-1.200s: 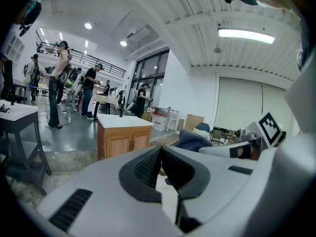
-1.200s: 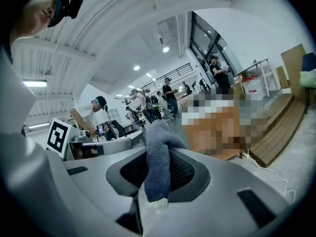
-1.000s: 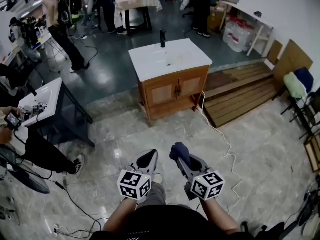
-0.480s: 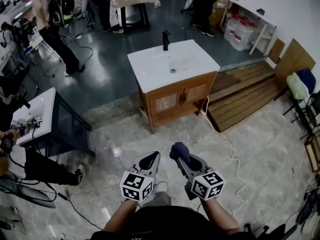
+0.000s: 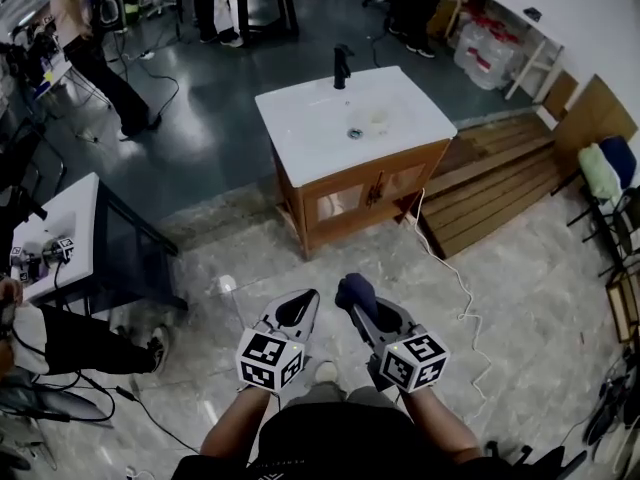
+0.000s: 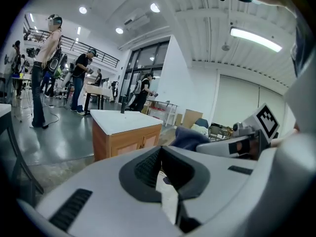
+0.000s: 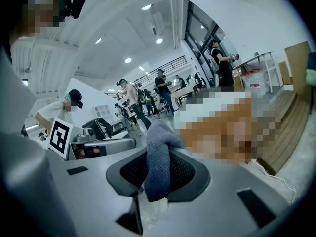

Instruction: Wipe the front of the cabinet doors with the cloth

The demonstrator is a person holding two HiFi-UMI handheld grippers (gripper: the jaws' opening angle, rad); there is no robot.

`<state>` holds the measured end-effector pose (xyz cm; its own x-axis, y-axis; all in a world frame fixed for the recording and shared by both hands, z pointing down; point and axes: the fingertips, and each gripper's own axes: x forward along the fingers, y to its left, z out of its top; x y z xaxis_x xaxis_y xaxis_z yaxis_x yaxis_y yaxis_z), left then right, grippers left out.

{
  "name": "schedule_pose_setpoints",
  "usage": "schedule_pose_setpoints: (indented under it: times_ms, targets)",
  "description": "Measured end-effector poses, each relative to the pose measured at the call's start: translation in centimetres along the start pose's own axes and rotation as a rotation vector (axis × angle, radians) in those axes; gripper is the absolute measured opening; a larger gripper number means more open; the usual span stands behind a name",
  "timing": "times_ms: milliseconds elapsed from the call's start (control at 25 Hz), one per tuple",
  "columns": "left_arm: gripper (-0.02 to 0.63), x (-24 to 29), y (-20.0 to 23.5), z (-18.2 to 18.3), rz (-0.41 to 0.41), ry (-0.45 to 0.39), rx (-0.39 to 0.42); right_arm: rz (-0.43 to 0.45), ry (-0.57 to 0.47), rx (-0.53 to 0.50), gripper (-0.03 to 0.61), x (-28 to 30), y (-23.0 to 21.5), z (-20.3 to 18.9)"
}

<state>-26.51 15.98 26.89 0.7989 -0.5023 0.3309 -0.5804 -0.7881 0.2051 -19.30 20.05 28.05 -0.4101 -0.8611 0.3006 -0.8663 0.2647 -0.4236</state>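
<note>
A wooden cabinet point(image 5: 365, 193) with a white sink top point(image 5: 350, 118) stands ahead on the floor; its two doors point(image 5: 362, 194) face me. It also shows in the left gripper view as a cabinet point(image 6: 126, 139). My right gripper point(image 5: 352, 298) is shut on a dark blue cloth point(image 5: 356, 290), which sticks up from the jaws as a cloth point(image 7: 159, 157) in the right gripper view. My left gripper point(image 5: 294, 311) is shut with nothing between its jaws. Both grippers hang well short of the cabinet.
A white cable point(image 5: 445, 268) runs over the marble floor from the cabinet's right side. A wooden pallet point(image 5: 495, 193) lies to the right, chairs point(image 5: 605, 173) beyond it. A second sink stand point(image 5: 85, 233) is at left, with people point(image 5: 85, 28) behind.
The cabinet has come nearer and lower in the head view as I walk toward it. Both grippers keep their pose, cloth still held.
</note>
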Motion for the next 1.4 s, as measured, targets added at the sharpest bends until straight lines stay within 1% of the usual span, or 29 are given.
schedule_pose_setpoints:
  times_ms: [80, 280, 400, 480, 560, 720, 760, 880, 1160, 1400]
  targets:
    - [0.005, 0.6, 1.0, 0.3, -0.003, -0.003, -0.001, -0.001, 0.007, -0.011, 0.106, 1.0, -0.1, 0.4]
    - [0.005, 1.9, 2.6, 1.0, -0.001, -0.042, -0.058, 0.002, 0.023, -0.044, 0.106, 2.8, -0.6, 1.5]
    - [0.005, 2.4, 2.9, 1.5, -0.017, -0.063, -0.091, 0.002, 0.024, -0.057, 0.106, 3.7, -1.1, 2.3]
    - [0.005, 2.6, 3.3, 1.8, -0.011, -0.067, -0.092, 0.014, 0.026, -0.062, 0.106, 4.6, -1.5, 2.8]
    - [0.005, 2.9, 4.3, 1.9, 0.020, -0.062, -0.091, 0.035, 0.029, -0.058, 0.106, 5.8, -1.8, 3.1]
    - [0.005, 4.1, 6.2, 2.2, 0.084, -0.083, -0.154, 0.100, 0.045, -0.059, 0.106, 8.0, -2.5, 3.8]
    - [0.005, 4.4, 6.7, 2.4, 0.107, -0.095, -0.156, 0.119, 0.050, -0.063, 0.106, 8.6, -2.7, 4.0]
    - [0.005, 5.6, 7.8, 3.2, 0.176, -0.128, -0.127, 0.170, 0.082, -0.077, 0.106, 10.3, -3.7, 4.5]
    - [0.005, 10.6, 9.2, 3.9, 0.248, -0.134, -0.131, 0.253, 0.155, -0.100, 0.106, 13.7, -7.6, 5.2]
    - [0.005, 15.4, 9.8, 2.5, 0.290, -0.109, -0.144, 0.296, 0.236, -0.082, 0.106, 16.2, -11.7, 4.3]
